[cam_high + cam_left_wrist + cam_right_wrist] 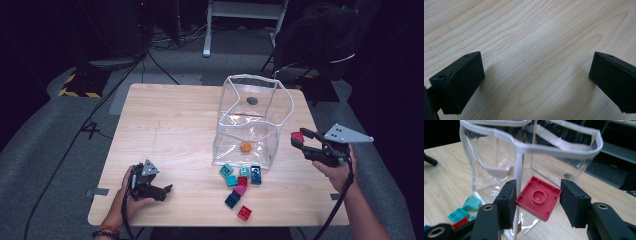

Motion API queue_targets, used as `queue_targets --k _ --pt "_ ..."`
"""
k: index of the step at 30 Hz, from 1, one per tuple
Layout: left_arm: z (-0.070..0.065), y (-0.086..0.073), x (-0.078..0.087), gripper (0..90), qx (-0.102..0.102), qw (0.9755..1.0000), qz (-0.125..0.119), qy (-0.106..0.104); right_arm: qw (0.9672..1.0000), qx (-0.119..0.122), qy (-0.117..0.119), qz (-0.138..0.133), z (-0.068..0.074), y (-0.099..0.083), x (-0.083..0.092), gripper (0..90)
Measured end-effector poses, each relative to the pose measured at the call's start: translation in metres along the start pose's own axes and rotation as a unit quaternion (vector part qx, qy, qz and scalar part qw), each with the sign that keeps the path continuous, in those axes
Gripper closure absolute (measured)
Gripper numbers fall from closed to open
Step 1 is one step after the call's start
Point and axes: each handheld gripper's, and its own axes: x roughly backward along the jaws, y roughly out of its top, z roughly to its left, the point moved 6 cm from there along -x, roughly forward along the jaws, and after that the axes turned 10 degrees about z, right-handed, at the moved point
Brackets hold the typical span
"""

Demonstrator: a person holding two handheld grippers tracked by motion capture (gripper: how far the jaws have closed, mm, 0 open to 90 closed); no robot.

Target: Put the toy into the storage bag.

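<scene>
Step in hand (judged): a red brick (538, 198) is being carried toward the clear bag (252, 120); with an orange brick (246, 147) already lying inside the bag, loose bricks are apparently being moved into it one by one.

Right gripper (303, 140): it is being held raised beside the bag's right wall, and the red brick is being pinched between its two jaws by opposite edges, hollow underside facing the right gripper view's camera and slightly tilted.

Left gripper (161, 191): it is being rested low over bare counter (165, 120) at the near left, well apart from the bricks; its jaws are being kept wide, with nothing between them.

Clear bag: it is being left standing upright at the middle of the counter, mouth open upward, its rim (554, 151) sagging unevenly.

Loose bricks (241, 186): teal, blue, pink and red pieces are lying in a cluster on the counter just in front of the bag.

Next move (judged): the brick is needing to be lifted above the rim, brought over the open mouth and released there; the soft rim is likely to be pushed in if it is clipped, so clearance is being called for.

Progress (judged): most bricks are waiting outside the bag.
</scene>
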Motion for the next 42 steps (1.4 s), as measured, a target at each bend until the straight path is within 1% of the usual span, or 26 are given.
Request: queue_targets --k 2,3,4,5,6,7,8,11,14,15,16,21,25,29,37,41,42 --pt "0.0 0.0 0.0 0.3 0.0 1.0 0.0 0.0 1.0 0.001 0.0 -0.006 -0.001 0.009 0.002 49.2" --pt "0.0 0.0 0.0 0.3 0.0 1.0 0.0 0.0 1.0 0.001 0.0 -0.006 -0.001 0.009 0.002 49.2" --pt "0.0 0.0 0.0 0.3 0.0 1.0 0.0 0.0 0.9999 0.003 -0.004 -0.011 -0.002 0.018 0.004 49.2" --pt "0.0 0.0 0.0 0.3 0.0 1.0 0.0 0.0 0.9999 0.004 -0.002 -0.015 -0.002 0.023 0.005 49.2" --pt "0.0 0.0 0.0 0.3 0.0 1.0 0.0 0.0 0.9999 0.004 -0.002 -0.015 -0.002 0.023 0.005 49.2" --pt "0.0 0.0 0.0 0.2 0.0 1.0 0.0 0.0 0.9998 0.008 -0.007 -0.017 -0.002 0.032 0.005 49.2" --pt "0.0 0.0 0.0 0.3 0.0 1.0 0.0 0.0 0.9998 0.008 -0.007 -0.017 -0.002 0.032 0.005 49.2" --pt "0.0 0.0 0.0 0.3 0.0 1.0 0.0 0.0 0.9994 0.014 -0.009 -0.029 -0.002 0.049 0.006 49.2" --pt "0.0 0.0 0.0 0.3 0.0 1.0 0.0 0.0 0.9994 0.014 -0.009 -0.029 -0.001 0.058 0.004 49.2" --pt "0.0 0.0 0.0 0.3 0.0 1.0 0.0 0.0 0.9994 0.014 -0.009 -0.029 -0.001 0.058 0.004 49.2" --pt "0.0 0.0 0.0 0.3 0.0 1.0 0.0 0.0 0.9995 0.015 -0.01 -0.027 -0.001 0.063 0.0 49.1" --pt "0.0 0.0 0.0 0.3 0.0 1.0 0.0 0.0 0.9996 0.015 -0.01 -0.022 -0.002 0.074 -0.01 49.2" --pt "0.0 0.0 0.0 0.3 0.0 1.0 0.0 0.0 0.9996 0.017 -0.011 -0.019 -0.002 0.082 -0.02 49.1" --pt "0.0 0.0 0.0 0.3 0.0 1.0 0.0 0.0 0.9998 0.013 -0.012 -0.012 -0.003 0.088 -0.032 49.1" --pt "0.0 0.0 0.0 0.3 0.0 1.0 0.0 0.0 0.9998 0.012 -0.014 0.01 -0.003 0.096 -0.057 49.1" --pt "0.0 0.0 0.0 0.3 0.0 1.0 0.0 0.0 0.9996 0.011 -0.017 0.019 -0.003 0.096 -0.066 49.1" --pt "0.0 0.0 0.0 0.3 0.0 1.0 0.0 0.0 0.9996 0.011 -0.017 0.019 -0.003 0.096 -0.066 49.1"
